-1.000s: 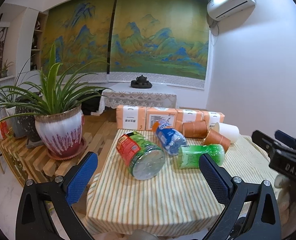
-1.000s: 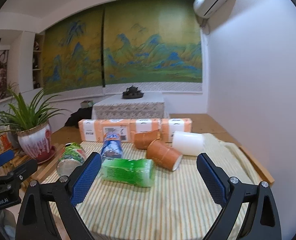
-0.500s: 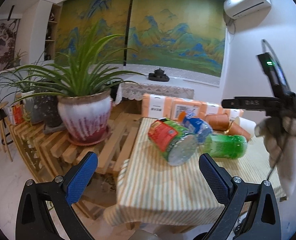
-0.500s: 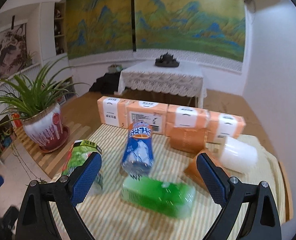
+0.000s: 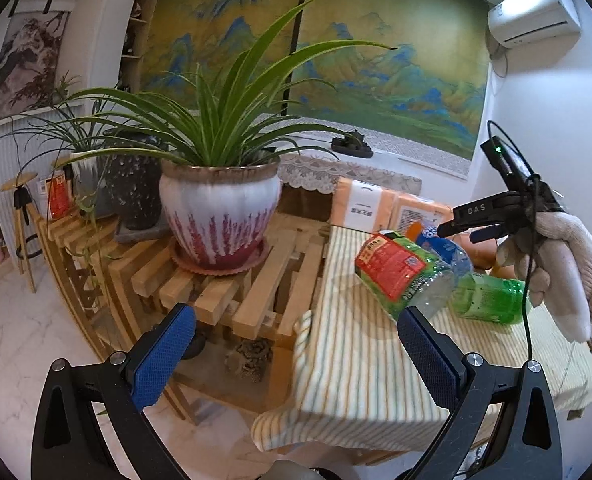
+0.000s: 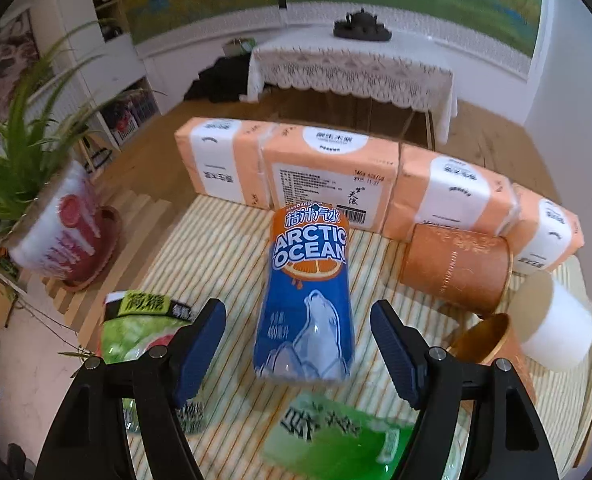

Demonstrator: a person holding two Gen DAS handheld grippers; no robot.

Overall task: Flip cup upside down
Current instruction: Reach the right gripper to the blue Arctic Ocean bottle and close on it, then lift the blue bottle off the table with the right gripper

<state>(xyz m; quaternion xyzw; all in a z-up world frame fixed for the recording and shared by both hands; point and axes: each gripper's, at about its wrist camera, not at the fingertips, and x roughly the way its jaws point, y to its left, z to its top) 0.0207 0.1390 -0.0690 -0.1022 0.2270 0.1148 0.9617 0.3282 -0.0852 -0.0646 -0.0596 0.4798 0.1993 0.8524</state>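
Three cups lie on their sides at the right of the striped table (image 6: 223, 248): a brown cup (image 6: 456, 268) by the tissue packs, a copper cup (image 6: 484, 340) with its gold mouth towards me, and a white cup (image 6: 552, 320). My right gripper (image 6: 296, 316) is open above the table, left of the cups, with a blue Arctic Ocean bottle (image 6: 308, 300) showing between its fingers. My left gripper (image 5: 296, 320) is open off the table's left corner, holding nothing. In the left wrist view a gloved hand (image 5: 556, 264) holds the right gripper above the bottles.
A green bottle (image 6: 336, 436) and a red-labelled bottle (image 5: 400, 272) lie near the front. Orange tissue packs (image 6: 328, 176) line the far edge. A potted plant (image 5: 219, 216) stands on a slatted wooden rack (image 5: 235, 292) left of the table.
My right gripper has moved forward and down over the table, closer to the blue bottle and cups. My left gripper has swung left towards the plant and off the table.
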